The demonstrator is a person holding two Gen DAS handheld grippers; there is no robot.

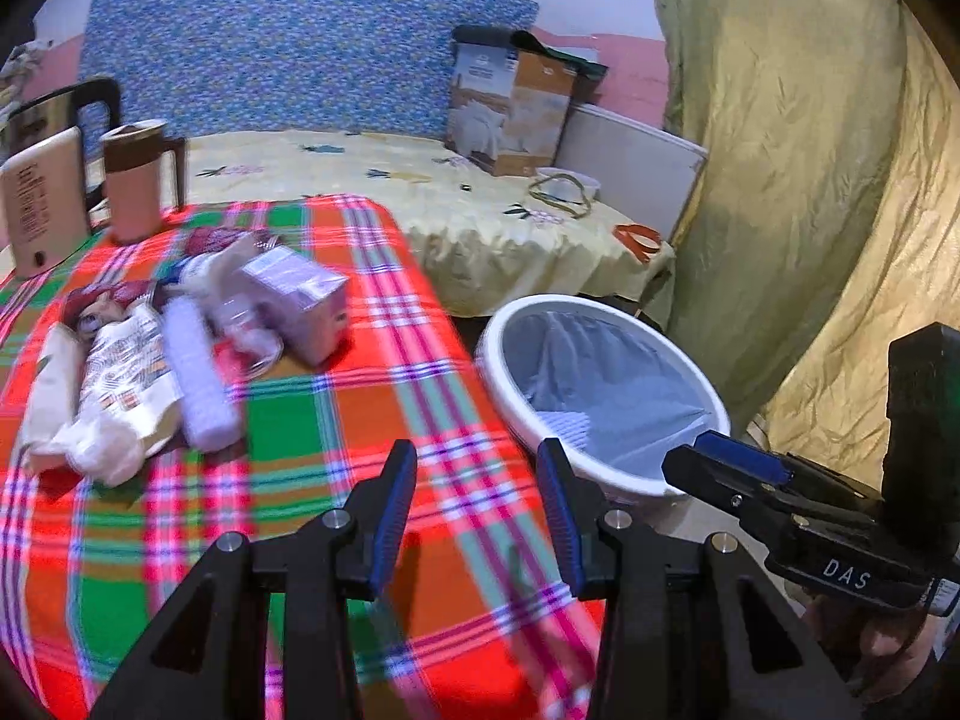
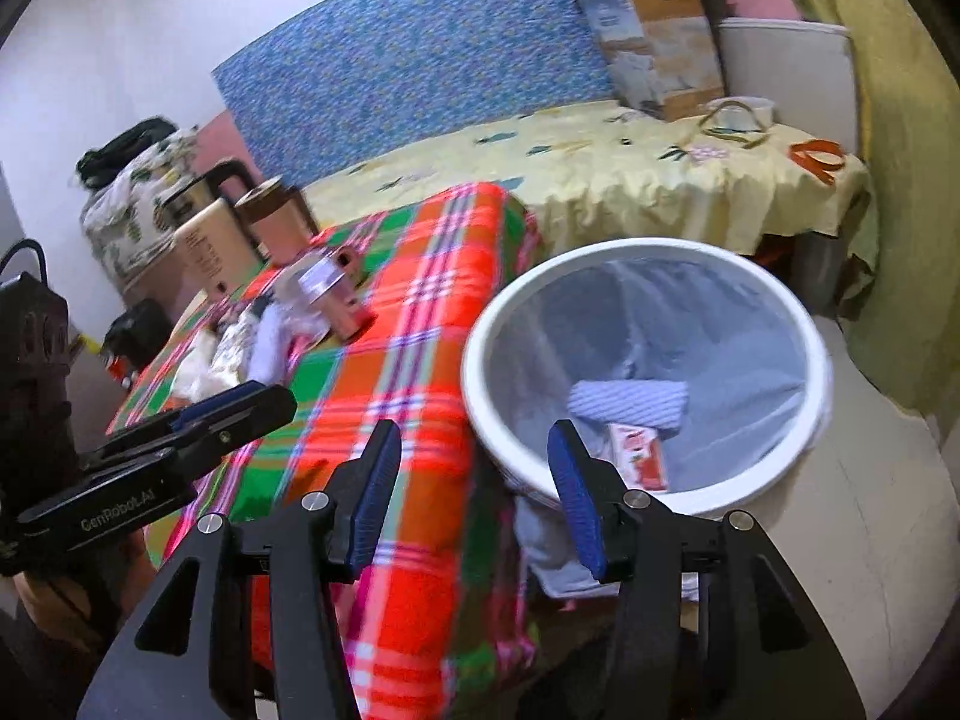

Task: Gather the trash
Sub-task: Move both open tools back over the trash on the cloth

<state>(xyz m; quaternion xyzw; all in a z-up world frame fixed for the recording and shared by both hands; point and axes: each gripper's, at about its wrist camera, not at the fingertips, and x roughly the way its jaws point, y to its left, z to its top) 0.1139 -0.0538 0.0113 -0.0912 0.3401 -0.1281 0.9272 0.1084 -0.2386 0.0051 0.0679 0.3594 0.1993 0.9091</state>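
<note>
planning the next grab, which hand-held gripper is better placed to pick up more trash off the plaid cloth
Left. The left hand-held gripper is open, empty and faces the pile of crumpled wrappers and the small lilac carton on the plaid tablecloth. The right hand-held gripper sits over by the white lined bin.

blurred trash pile (image 1: 180,348), kettle (image 1: 36,114) edge-cut

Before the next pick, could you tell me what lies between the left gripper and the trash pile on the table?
Only bare plaid tablecloth separates the open left gripper from the trash pile, as the left wrist view shows.
</note>
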